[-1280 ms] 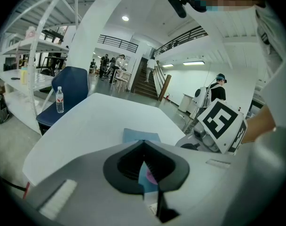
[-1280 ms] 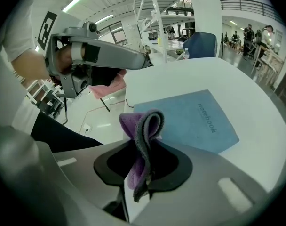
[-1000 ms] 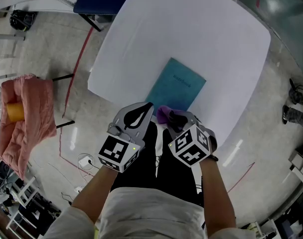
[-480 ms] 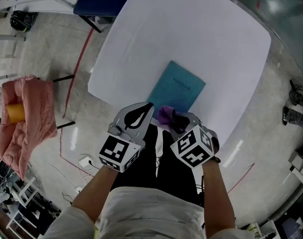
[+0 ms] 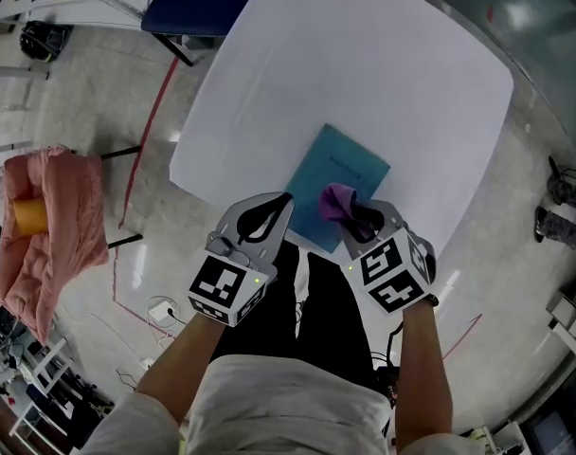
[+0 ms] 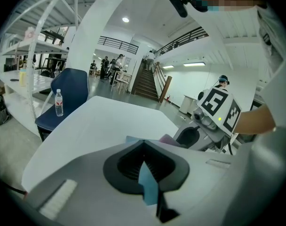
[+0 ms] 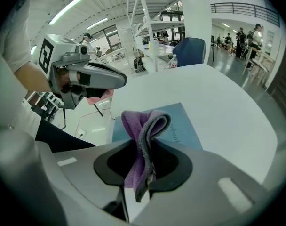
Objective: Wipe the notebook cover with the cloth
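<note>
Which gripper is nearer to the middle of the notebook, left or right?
Right. The right gripper, shut on the cloth, is over the near part of the notebook. The left gripper, shut, is only at its near left edge.

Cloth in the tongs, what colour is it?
Purple; the cloth shows best in the right gripper view.

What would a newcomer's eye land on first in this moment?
The purple cloth, pinched in the right gripper, stands out over the near end of the teal notebook on the white table. The left gripper, shut and empty, sits at the notebook's near left corner.
</note>
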`<state>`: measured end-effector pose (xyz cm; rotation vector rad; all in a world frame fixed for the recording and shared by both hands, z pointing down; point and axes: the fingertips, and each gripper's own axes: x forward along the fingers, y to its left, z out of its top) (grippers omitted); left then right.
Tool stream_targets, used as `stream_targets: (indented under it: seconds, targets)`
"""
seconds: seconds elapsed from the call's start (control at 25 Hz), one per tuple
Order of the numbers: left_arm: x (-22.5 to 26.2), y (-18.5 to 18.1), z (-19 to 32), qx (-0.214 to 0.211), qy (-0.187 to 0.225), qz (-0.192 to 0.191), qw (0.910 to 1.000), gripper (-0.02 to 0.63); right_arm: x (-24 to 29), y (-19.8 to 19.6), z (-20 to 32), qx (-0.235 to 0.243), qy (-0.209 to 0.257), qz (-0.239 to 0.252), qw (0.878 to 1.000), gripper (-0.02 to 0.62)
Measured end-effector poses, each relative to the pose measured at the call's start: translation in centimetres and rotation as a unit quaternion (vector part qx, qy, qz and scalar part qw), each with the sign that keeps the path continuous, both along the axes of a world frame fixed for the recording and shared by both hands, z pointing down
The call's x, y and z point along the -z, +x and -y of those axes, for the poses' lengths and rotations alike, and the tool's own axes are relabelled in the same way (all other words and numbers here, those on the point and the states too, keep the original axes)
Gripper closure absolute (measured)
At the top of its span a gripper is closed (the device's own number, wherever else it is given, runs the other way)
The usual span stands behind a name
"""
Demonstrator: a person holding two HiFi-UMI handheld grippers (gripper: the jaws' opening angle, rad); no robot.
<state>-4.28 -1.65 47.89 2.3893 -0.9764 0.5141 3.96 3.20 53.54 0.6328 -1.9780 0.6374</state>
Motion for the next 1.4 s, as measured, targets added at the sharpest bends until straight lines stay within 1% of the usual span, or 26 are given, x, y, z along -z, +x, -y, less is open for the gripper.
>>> stream_targets:
  seconds: [0.24, 0.6, 0.84, 1.4]
  targets:
    - [0.2, -0.7, 1.3, 0.007, 0.006, 0.0, 1.0, 0.606, 0.5, 1.5, 2.5, -0.016, 0.017, -0.014, 1.0, 0.486]
    - [0.1, -1.3, 2.9, 0.013, 0.009, 0.004, 0.9999, 0.606, 0.9, 2.8, 5.7, -0.032, 0.033, -0.027, 0.999, 0.486]
    - [-0.1, -1.6, 3.8, 0.013, 0.005, 0.003, 0.9999, 0.606, 0.9, 2.8, 7.8, -0.027, 0.044, -0.038, 0.998, 0.486]
    - [-1.4, -3.0, 4.5, 0.021, -0.014, 0.008, 0.9997, 0.606, -0.7, 1.6, 10.7, -0.013, 0.041, -0.046, 0.998, 0.485]
